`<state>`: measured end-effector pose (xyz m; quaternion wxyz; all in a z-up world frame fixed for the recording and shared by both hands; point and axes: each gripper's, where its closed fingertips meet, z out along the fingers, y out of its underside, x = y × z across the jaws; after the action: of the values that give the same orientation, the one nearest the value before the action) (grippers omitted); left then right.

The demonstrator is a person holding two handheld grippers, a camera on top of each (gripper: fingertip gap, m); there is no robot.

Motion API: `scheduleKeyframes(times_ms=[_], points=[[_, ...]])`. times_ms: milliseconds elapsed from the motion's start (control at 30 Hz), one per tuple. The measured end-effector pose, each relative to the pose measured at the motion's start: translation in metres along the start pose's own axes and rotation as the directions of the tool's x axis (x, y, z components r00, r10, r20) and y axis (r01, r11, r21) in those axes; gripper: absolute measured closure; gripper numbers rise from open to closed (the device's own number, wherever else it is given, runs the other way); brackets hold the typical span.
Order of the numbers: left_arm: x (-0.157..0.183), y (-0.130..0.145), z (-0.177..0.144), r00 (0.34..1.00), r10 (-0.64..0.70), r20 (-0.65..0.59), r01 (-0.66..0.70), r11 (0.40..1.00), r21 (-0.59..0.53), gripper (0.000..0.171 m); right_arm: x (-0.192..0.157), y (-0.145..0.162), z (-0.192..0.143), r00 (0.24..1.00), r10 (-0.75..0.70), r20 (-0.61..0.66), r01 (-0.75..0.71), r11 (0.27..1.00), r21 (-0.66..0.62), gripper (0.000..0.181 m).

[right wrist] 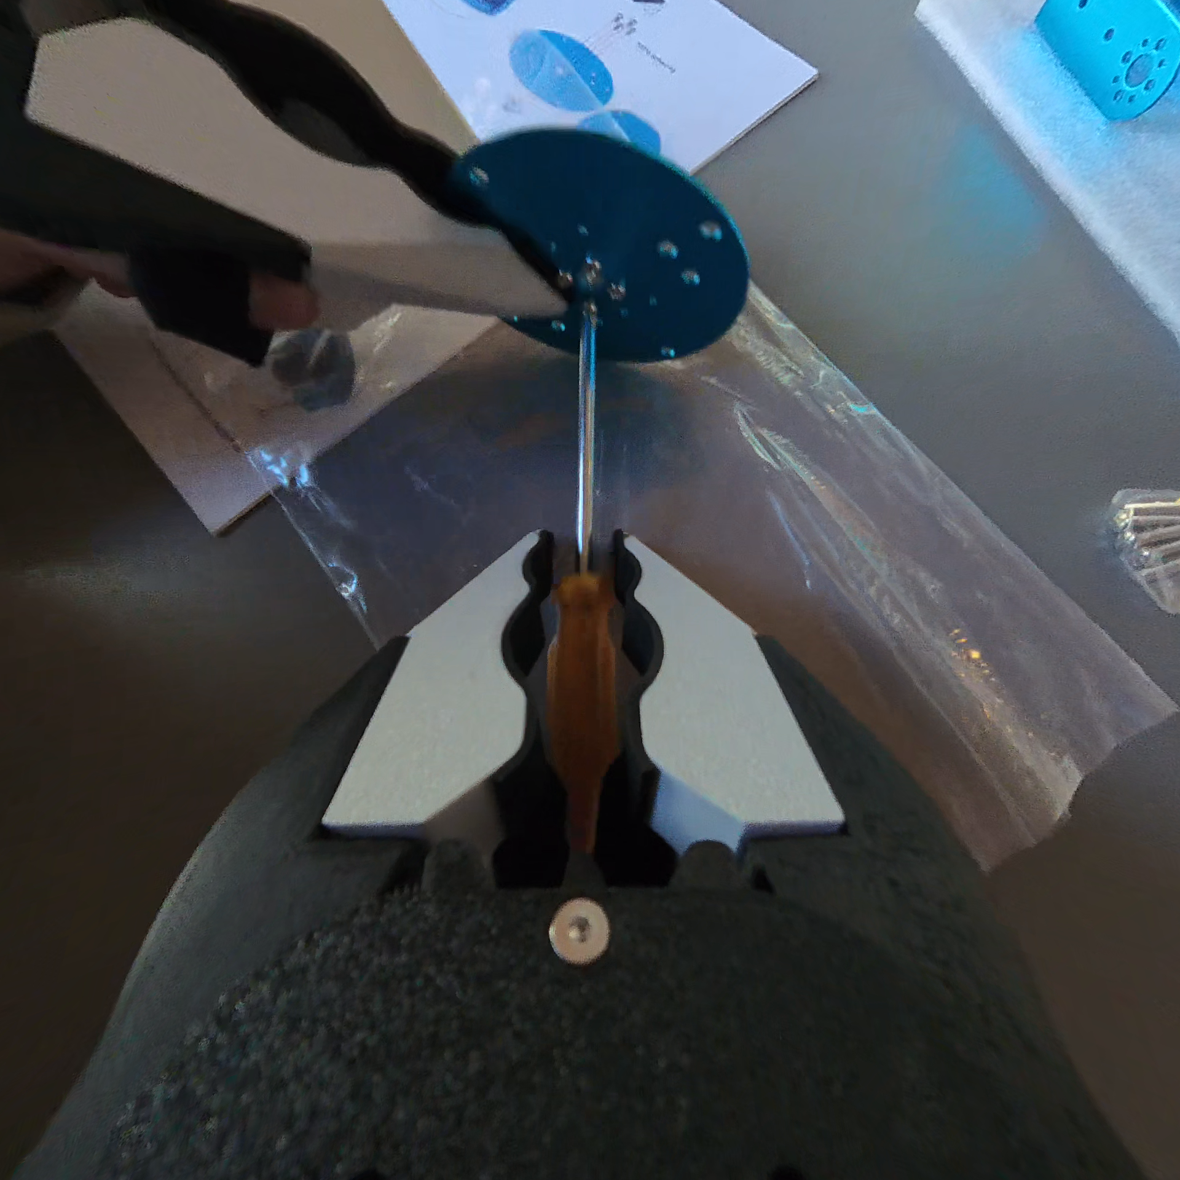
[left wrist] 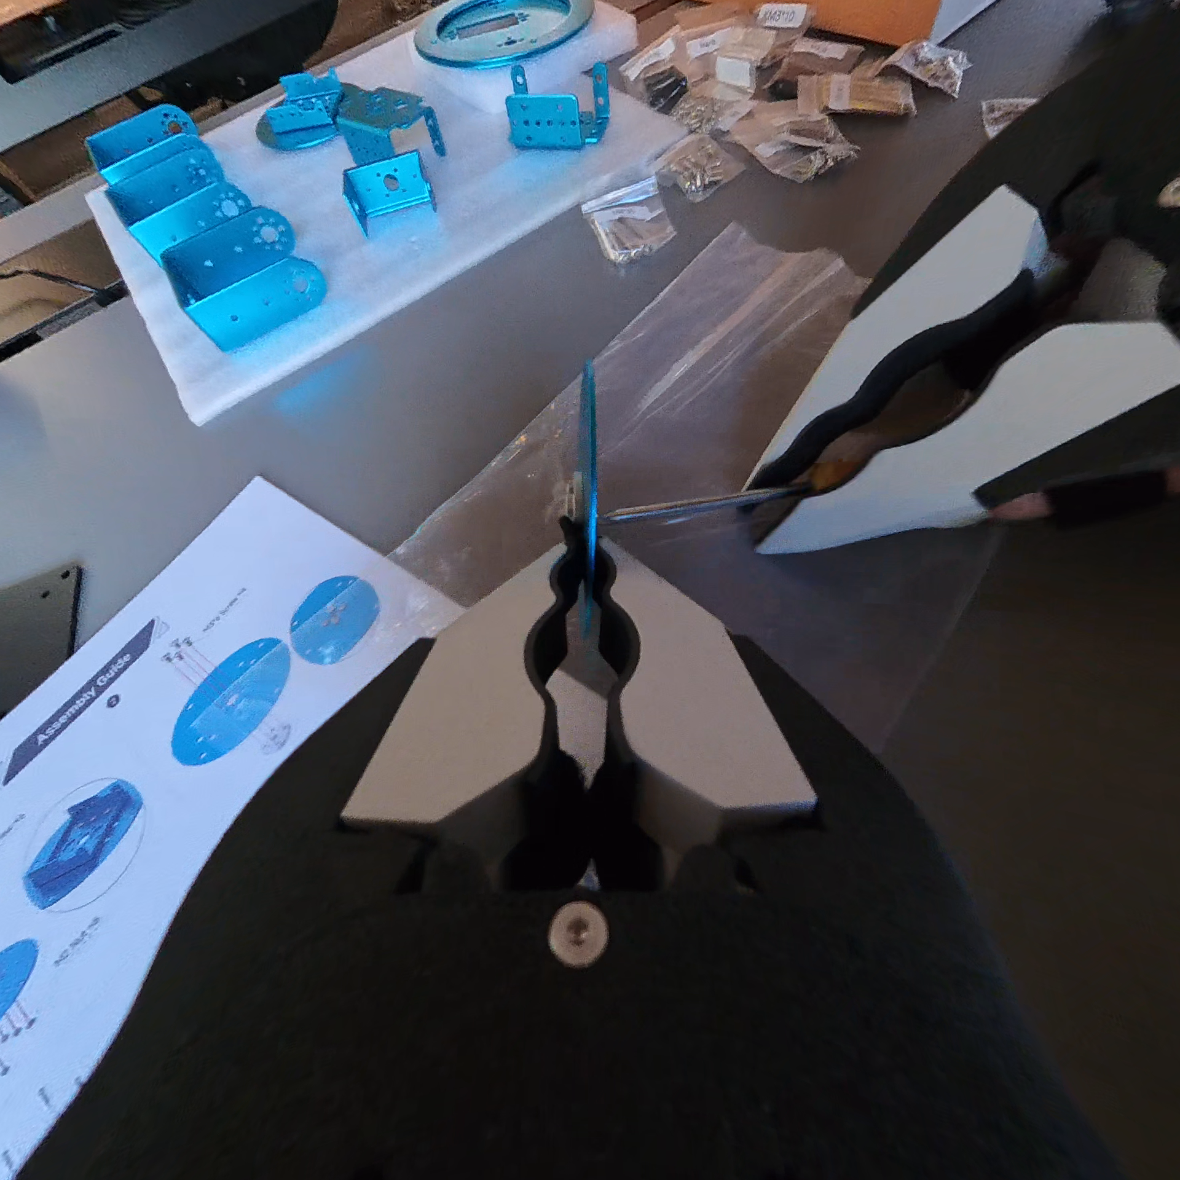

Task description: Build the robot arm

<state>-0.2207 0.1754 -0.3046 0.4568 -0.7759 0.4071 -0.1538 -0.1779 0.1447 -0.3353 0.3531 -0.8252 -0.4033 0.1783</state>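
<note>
We are risking a slip: the screwdriver [right wrist: 585, 440] tip, pressing a screw in the blue disc [right wrist: 613, 249], could skid off, since the left gripper [left wrist: 584, 574] is pinching only the disc's rim. The right gripper [right wrist: 581, 555] fingers are clamping the amber handle, pointing the shaft forward above the plastic bag [right wrist: 766, 511] on the surface [right wrist: 894, 223].

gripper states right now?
Left gripper: closed on blue disc, held edge-on.
Right gripper: closed on screwdriver, tip at disc.

Blue round disc [right wrist: 613, 242] held on edge, screwdriver [right wrist: 584, 670] tip touching its face.
</note>
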Motion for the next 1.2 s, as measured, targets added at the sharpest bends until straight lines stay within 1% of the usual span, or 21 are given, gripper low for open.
scheduleKeyframes(times_ms=[67, 133, 167, 267, 367, 467, 533, 633, 700, 733, 800, 867, 900, 933, 967, 1000, 1033, 1100, 1133, 1200], points=[[0.010, -0.004, 0.003, 1.000, -0.007, -0.022, 0.006, 1.000, -0.007, 0.169, 0.005, -0.001, 0.002, 0.996, -0.063, -0.069, 0.061, 0.998, -0.019, 0.179], [0.013, -0.006, 0.006, 1.000, -0.008, -0.007, 0.008, 1.000, -0.014, 0.169, 0.009, -0.001, 0.001, 0.987, -0.109, -0.122, 0.105, 0.994, -0.041, 0.179], [0.013, -0.006, 0.006, 1.000, -0.006, -0.004, 0.006, 1.000, -0.016, 0.169, 0.010, -0.001, 0.001, 0.986, -0.109, -0.125, 0.104, 0.993, -0.045, 0.179], [0.013, -0.008, 0.005, 1.000, -0.022, -0.010, 0.022, 1.000, -0.001, 0.169, 0.007, -0.003, -0.002, 0.998, -0.021, -0.052, 0.020, 0.999, -0.025, 0.179], [0.011, -0.017, 0.000, 1.000, 0.005, 0.020, -0.006, 0.999, 0.042, 0.170, 0.003, -0.013, -0.010, 0.997, 0.071, 0.026, -0.072, 0.997, 0.014, 0.179], [0.011, -0.028, -0.007, 0.999, 0.028, 0.032, -0.031, 0.994, 0.105, 0.170, -0.001, -0.021, -0.019, 0.983, 0.151, 0.102, -0.156, 0.987, 0.041, 0.179], [0.011, -0.037, -0.013, 1.000, 0.010, 0.022, -0.014, 0.987, 0.162, 0.170, -0.006, -0.028, -0.026, 0.954, 0.232, 0.191, -0.248, 0.967, 0.064, 0.179], [0.012, -0.048, -0.020, 1.000, 0.011, 0.024, -0.016, 0.971, 0.237, 0.170, -0.013, -0.038, -0.035, 0.870, 0.346, 0.351, -0.392, 0.917, 0.068, 0.179], [0.014, -0.054, -0.024, 0.999, 0.027, 0.026, -0.034, 0.959, 0.281, 0.169, -0.018, -0.043, -0.042, 0.795, 0.404, 0.452, -0.475, 0.878, 0.052, 0.180], [0.014, -0.058, -0.028, 0.999, 0.033, 0.023, -0.039, 0.950, 0.310, 0.170, -0.020, -0.046, -0.046, 0.744, 0.429, 0.511, -0.518, 0.855, 0.037, 0.180], [0.016, -0.066, -0.035, 0.998, 0.053, 0.020, -0.057, 0.928, 0.369, 0.170, -0.027, -0.055, -0.057, 0.606, 0.476, 0.637, -0.608, 0.793, -0.015, 0.180], [0.018, -0.074, -0.044, 0.997, 0.072, 0.009, -0.069, 0.895, 0.441, 0.170, -0.034, -0.065, -0.070, 0.425, 0.497, 0.757, -0.688, 0.721, -0.087, 0.180], [0.019, -0.077, -0.047, 0.997, 0.080, 0.001, -0.071, 0.881, 0.467, 0.170, -0.037, -0.067, -0.074, 0.372, 0.491, 0.788, -0.699, 0.707, -0.110, 0.180], [0.020, -0.079, -0.049, 0.997, 0.083, -0.004, -0.071, 0.872, 0.484, 0.170, -0.038, -0.069, -0.077, 0.347, 0.486, 0.802, -0.703, 0.701, -0.120, 0.181], [0.020, -0.080, -0.052, 0.996, 0.085, -0.008, -0.070, 0.863, 0.500, 0.170, -0.040, -0.070, -0.078, 0.340, 0.479, 0.809, -0.704, 0.700, -0.119, 0.181], [0.020, -0.081, -0.053, 0.996, 0.088, -0.009, -0.072, 0.858, 0.509, 0.169, -0.041, -0.071, -0.079, 0.359, 0.464, 0.810, -0.696, 0.711, -0.099, 0.181], [0.020, -0.080, -0.053, 0.996, 0.091, -0.010, -0.073, 0.861, 0.504, 0.169, -0.040, -0.071, -0.077, 0.423, 0.445, 0.789, -0.673, 0.738, -0.056, 0.180], [0.021, -0.078, -0.051, 0.996, 0.086, -0.017, -0.067, 0.870, 0.489, 0.169, -0.035, -0.064, -0.068, 0.597, 0.401, 0.694, -0.585, 0.810, 0.035, 0.180], [0.021, -0.077, -0.049, 0.996, 0.083, -0.018, -0.064, 0.875, 0.479, 0.169, -0.032, -0.062, -0.065, 0.663, 0.374, 0.649, -0.543, 0.836, 0.073, 0.180], [0.027, -0.076, -0.045, 0.995, 0.092, -0.034, -0.067, 0.886, 0.459, 0.170, -0.027, -0.062, -0.062, 0.755, 0.328, 0.568, -0.481, 0.865, 0.140, 0.180]])
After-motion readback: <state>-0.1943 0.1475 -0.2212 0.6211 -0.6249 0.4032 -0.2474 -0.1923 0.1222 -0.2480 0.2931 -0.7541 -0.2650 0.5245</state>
